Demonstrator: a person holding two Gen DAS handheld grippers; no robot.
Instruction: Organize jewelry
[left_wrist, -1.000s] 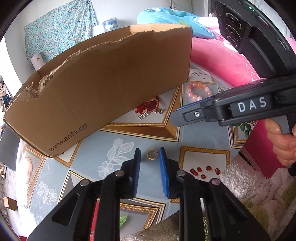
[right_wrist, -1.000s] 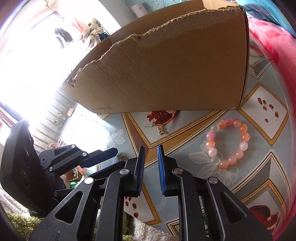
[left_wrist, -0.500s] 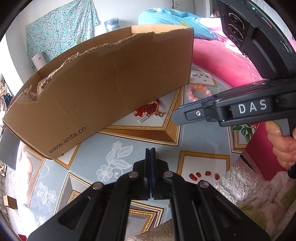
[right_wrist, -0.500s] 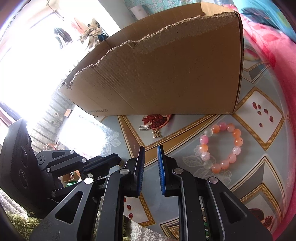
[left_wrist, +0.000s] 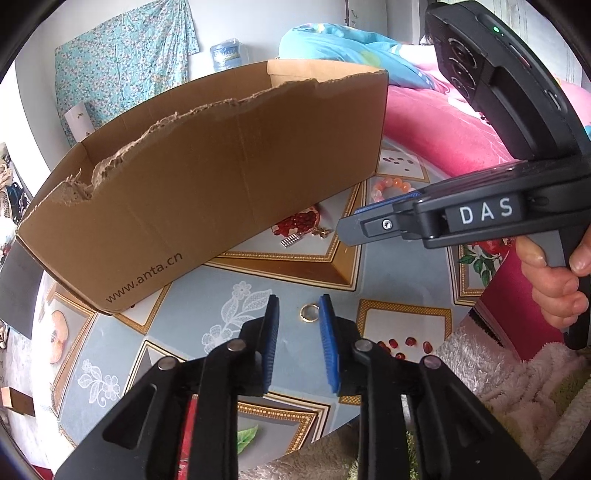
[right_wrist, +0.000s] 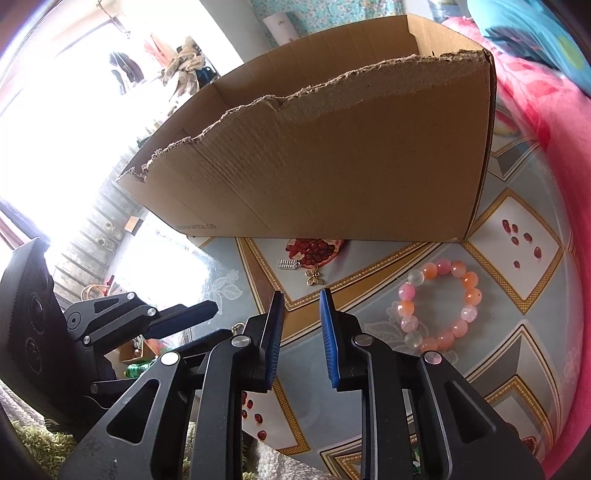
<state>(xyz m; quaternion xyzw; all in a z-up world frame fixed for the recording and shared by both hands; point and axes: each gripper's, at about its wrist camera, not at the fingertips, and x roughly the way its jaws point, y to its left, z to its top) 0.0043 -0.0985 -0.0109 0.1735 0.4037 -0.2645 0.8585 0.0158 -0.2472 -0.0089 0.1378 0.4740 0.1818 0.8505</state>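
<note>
Gold ring (left_wrist: 309, 313) lies flat between the left tool's (left_wrist: 298, 314) parted pads.

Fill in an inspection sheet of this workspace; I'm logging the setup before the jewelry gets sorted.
Surface: patterned tablecloth with fruit and flower prints, glossy.
Job's things: gold ring on the cloth, just ahead of the left gripper; bead bracelet, butterfly charm and silver charm in front of the box, which has a torn rim.
Clutter: nothing seen.
Grippers: left gripper with jaws just reopened, nothing held; right gripper with jaws just widened, nothing between them.
Cables: nothing seen.
Surroundings: pink bedding, floral curtain, fluffy blanket.
</note>
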